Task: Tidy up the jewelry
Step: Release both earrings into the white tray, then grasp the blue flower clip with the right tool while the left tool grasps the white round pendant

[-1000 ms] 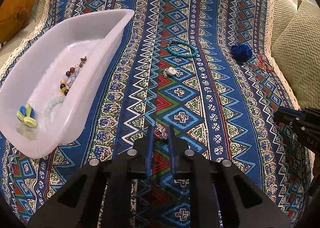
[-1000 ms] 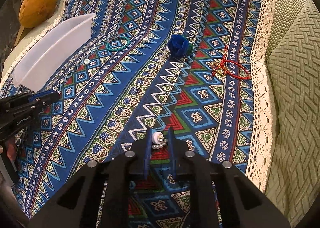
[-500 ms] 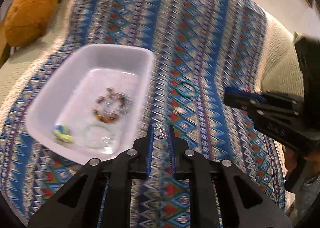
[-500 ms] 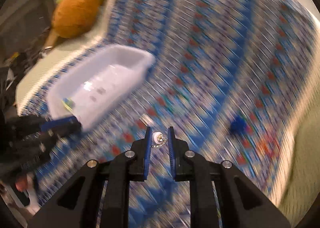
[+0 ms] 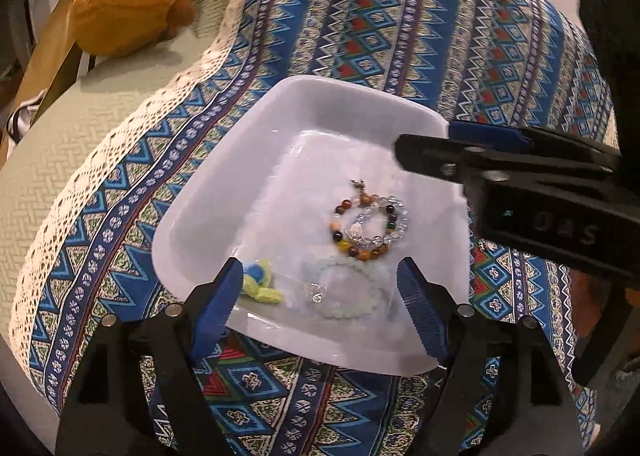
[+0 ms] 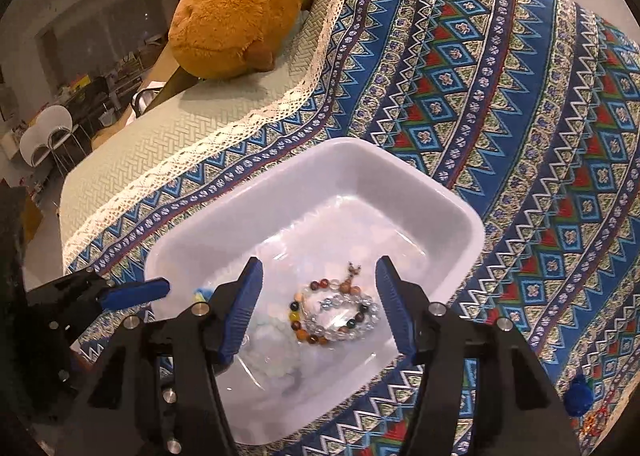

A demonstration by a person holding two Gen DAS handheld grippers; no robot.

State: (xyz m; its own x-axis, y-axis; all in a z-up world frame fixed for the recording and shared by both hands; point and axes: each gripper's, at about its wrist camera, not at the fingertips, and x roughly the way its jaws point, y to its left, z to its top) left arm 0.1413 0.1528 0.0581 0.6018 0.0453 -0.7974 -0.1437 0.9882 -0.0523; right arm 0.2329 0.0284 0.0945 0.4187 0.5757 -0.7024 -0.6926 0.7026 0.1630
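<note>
Both of my grippers hang over the white tray (image 5: pixel 224 192), which sits on the patterned blue cloth (image 5: pixel 440 36). My left gripper (image 5: pixel 320 296) has just spread its jaws wide, and nothing sits between the blue pads; through the gap I see the tray floor. My right gripper (image 6: pixel 316 304) has also just been opening, and its jaws stand apart with nothing pinched between them. In the left view the right gripper reaches in from the right edge, its blue tip above the tray's far right corner.

Inside the tray lies a bracelet of brown, amber and dark beads (image 5: pixel 360 232), overlapping a bracelet of clear beads (image 5: pixel 384 228). Nearer to me lies a pale, milky bracelet (image 5: pixel 352 288), just beside them. At the near left corner of the tray lies a small blue and yellow-green piece (image 5: pixel 260 284), partly hidden behind my left pad. I cannot pick out the small pieces my jaws let go among the clear beads.

Beyond the cloth's lace edge, a brown plush toy (image 6: pixel 248 12) rests on the pale green cover (image 6: pixel 224 124). A small dark blue piece (image 6: pixel 578 396) lies on the cloth at the lower right of the right view, well apart from the tray.
</note>
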